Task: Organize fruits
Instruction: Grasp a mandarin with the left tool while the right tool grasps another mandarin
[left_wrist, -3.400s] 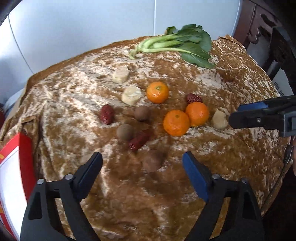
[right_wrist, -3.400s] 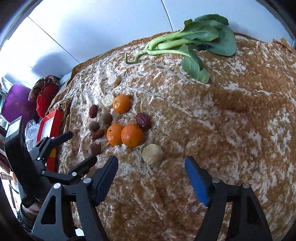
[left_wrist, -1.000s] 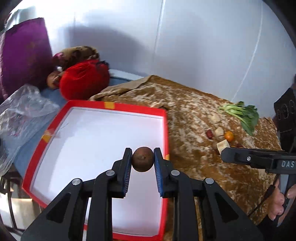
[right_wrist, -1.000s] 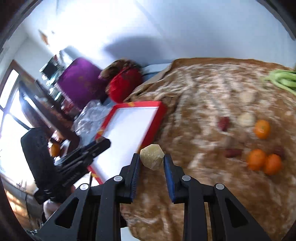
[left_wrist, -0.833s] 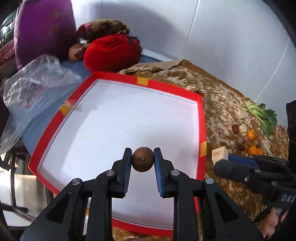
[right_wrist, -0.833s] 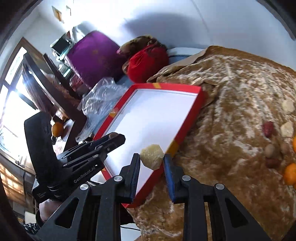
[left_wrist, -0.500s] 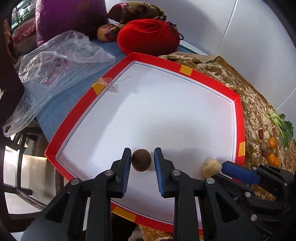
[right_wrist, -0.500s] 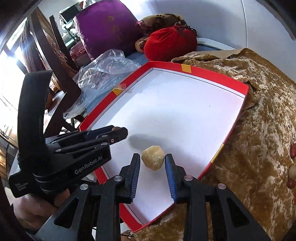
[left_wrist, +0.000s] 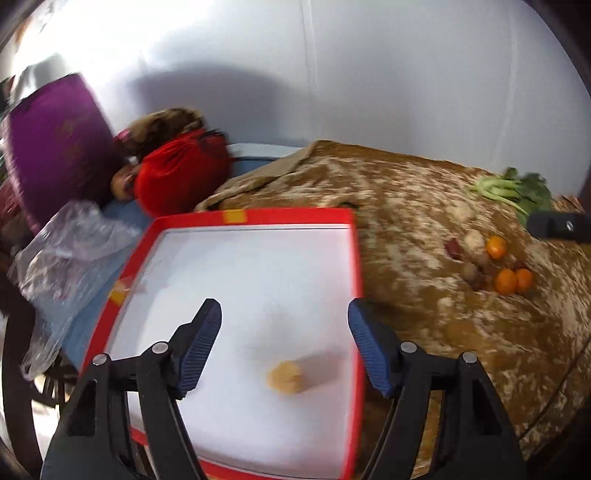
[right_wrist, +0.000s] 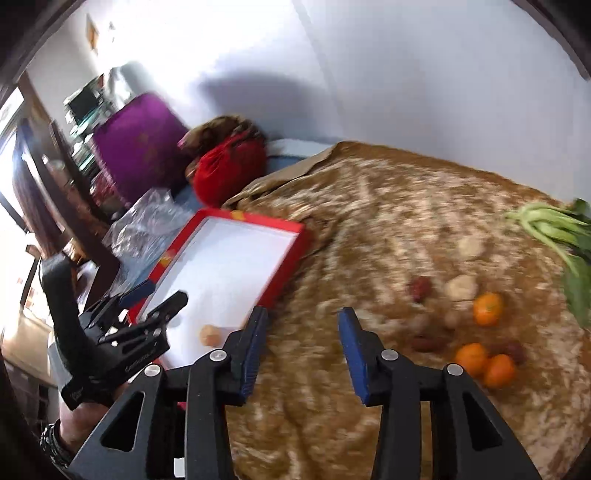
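Gold cloth (right_wrist: 369, 236), red-rimmed tray (left_wrist: 288, 217) with one pale lump (left_wrist: 284, 376) inside.

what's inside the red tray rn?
In the red tray, one pale yellowish lump rests on the white floor, blurred. The left tool, open and empty, covers the tray's near part, so anything else there, such as a brown fruit, can't be confirmed.

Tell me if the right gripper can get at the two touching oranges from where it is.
Probably yes. The right gripper is open and empty, and the pair of oranges lies uncovered on the gold cloth ahead to its right, with nothing between them.
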